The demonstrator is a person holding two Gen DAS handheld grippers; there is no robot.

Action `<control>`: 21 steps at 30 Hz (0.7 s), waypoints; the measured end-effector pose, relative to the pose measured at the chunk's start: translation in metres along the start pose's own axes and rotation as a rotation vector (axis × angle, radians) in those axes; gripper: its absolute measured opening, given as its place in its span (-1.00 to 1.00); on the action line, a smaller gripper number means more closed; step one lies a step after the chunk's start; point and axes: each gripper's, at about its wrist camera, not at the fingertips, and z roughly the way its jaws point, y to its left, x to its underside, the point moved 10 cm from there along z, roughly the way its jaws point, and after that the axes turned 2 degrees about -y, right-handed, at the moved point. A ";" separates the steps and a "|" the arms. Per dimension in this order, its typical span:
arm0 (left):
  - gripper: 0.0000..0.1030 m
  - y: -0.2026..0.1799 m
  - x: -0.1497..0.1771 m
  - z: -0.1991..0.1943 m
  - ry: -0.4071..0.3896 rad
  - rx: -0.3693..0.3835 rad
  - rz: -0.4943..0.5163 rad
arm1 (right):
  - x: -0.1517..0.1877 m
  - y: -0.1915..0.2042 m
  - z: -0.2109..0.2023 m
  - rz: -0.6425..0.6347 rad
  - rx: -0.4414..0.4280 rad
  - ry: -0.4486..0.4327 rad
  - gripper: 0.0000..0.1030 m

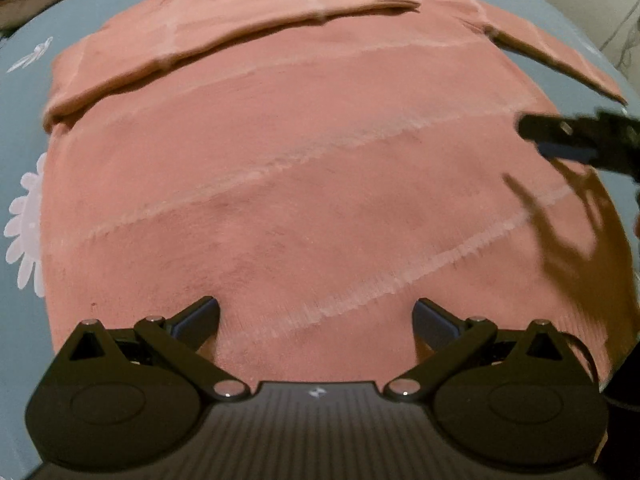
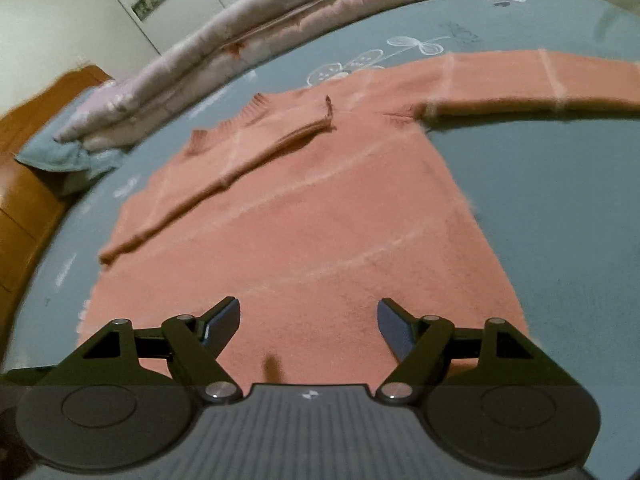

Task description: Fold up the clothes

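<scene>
A salmon-pink sweater (image 1: 304,184) with pale stripes lies flat on a blue bed sheet (image 2: 540,200). Its left sleeve (image 2: 224,160) is folded across the chest; the other sleeve (image 2: 520,80) stretches out straight to the right. My left gripper (image 1: 316,316) hovers over the sweater's lower body, open, nothing between its fingers. My right gripper (image 2: 308,320) is above the hem area, jaws wide apart and empty. In the left wrist view, the right gripper (image 1: 576,140) shows as a dark shape at the right edge, casting a shadow on the knit.
A rolled pink quilt (image 2: 320,8) lies along the far side of the bed. A wooden headboard (image 2: 28,184) and a blue pillow (image 2: 56,152) sit at the left. White flower prints (image 1: 28,220) mark the sheet.
</scene>
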 end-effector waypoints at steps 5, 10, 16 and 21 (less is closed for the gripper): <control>0.99 0.001 -0.005 0.003 -0.004 -0.023 -0.047 | 0.016 -0.012 -0.024 -0.124 0.066 0.026 0.55; 0.99 0.001 -0.007 0.000 0.001 -0.049 -0.073 | 0.019 -0.034 -0.053 -0.068 0.061 -0.005 0.56; 0.98 0.003 -0.034 -0.016 -0.025 -0.062 -0.082 | 0.008 -0.036 -0.072 -0.009 0.007 -0.080 0.56; 0.98 0.024 -0.080 -0.062 -0.080 -0.009 -0.145 | -0.003 -0.023 -0.073 -0.019 -0.007 -0.115 0.56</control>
